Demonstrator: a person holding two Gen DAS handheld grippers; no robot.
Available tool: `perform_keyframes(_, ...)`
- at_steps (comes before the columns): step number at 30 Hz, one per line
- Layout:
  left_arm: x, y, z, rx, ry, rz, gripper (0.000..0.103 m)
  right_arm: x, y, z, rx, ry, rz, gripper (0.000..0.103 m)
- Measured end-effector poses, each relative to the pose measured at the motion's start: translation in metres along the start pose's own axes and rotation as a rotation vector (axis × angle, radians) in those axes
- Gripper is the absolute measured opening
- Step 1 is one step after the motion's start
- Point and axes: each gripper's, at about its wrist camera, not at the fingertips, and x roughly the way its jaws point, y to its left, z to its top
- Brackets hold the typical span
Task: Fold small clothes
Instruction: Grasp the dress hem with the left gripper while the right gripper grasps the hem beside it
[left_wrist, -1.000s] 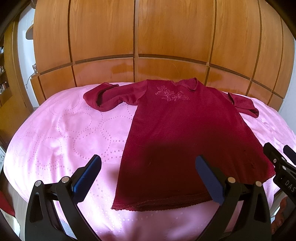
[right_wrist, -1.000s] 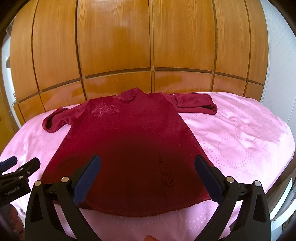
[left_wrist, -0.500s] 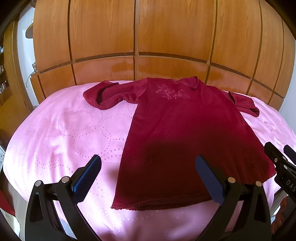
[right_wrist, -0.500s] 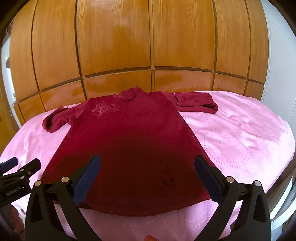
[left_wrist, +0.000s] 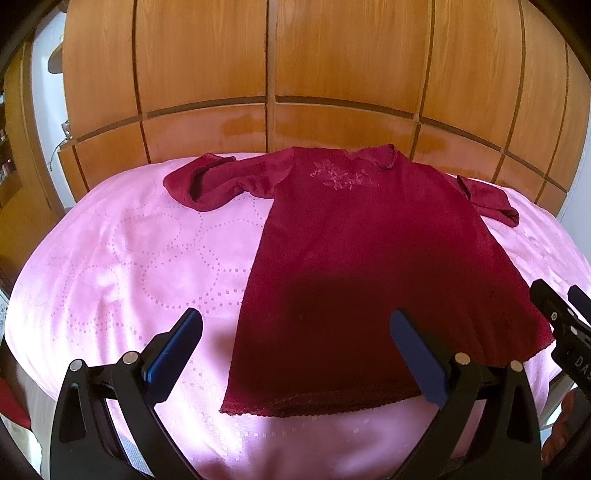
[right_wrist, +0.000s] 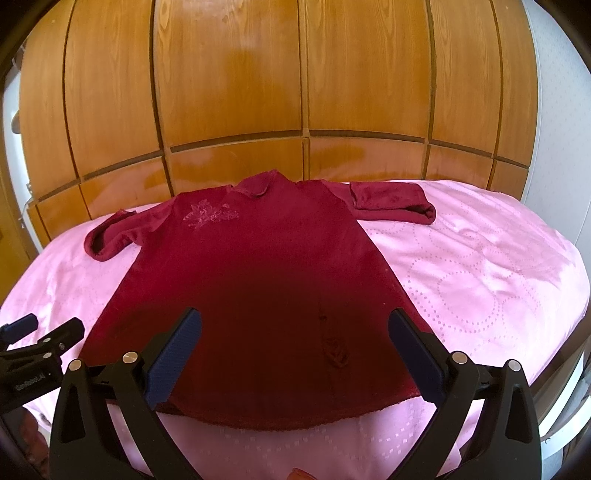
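a dark red dress (left_wrist: 369, 266) lies flat on a pink bedspread (left_wrist: 122, 258), collar far, lace hem nearest. the left gripper (left_wrist: 295, 350) and right gripper (right_wrist: 293, 347) hover over the hem, jaws wide and empty, each above its own hem corner.

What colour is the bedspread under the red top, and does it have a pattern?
Pink bedspread, with circles of small dotted squares; clearest in the right wrist view.

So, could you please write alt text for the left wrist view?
A dark red long-sleeved dress lies flat and unfolded on a pink bedspread, before wooden wardrobe doors. The open left tongs frame its hem; the right tongs show at the right edge.
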Motion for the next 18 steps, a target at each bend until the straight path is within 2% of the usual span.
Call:
perform_keyframes(9,0.016,0.007,-0.002,-0.013,0.062,-0.029,0.101,0.006,-0.011,0.001,0.005,-0.009,-0.019,0.1)
perform_keyframes(13,0.024,0.024,-0.003,-0.073,0.082,-0.167,0.101,0.011,-0.036,0.009,0.035,-0.048,0.051,0.1)
perform_keyframes(15,0.03,0.039,-0.006,-0.165,0.078,-0.259,0.101,0.015,-0.052,0.013,0.053,-0.066,0.053,0.1)
perform_keyframes(16,0.034,0.046,-0.008,-0.208,0.081,-0.278,0.101,0.017,-0.061,0.013,0.065,-0.078,0.044,0.1)
perform_keyframes(18,0.043,0.057,-0.011,-0.254,0.106,-0.266,0.101,0.021,-0.075,0.013,0.096,-0.072,0.035,0.1)
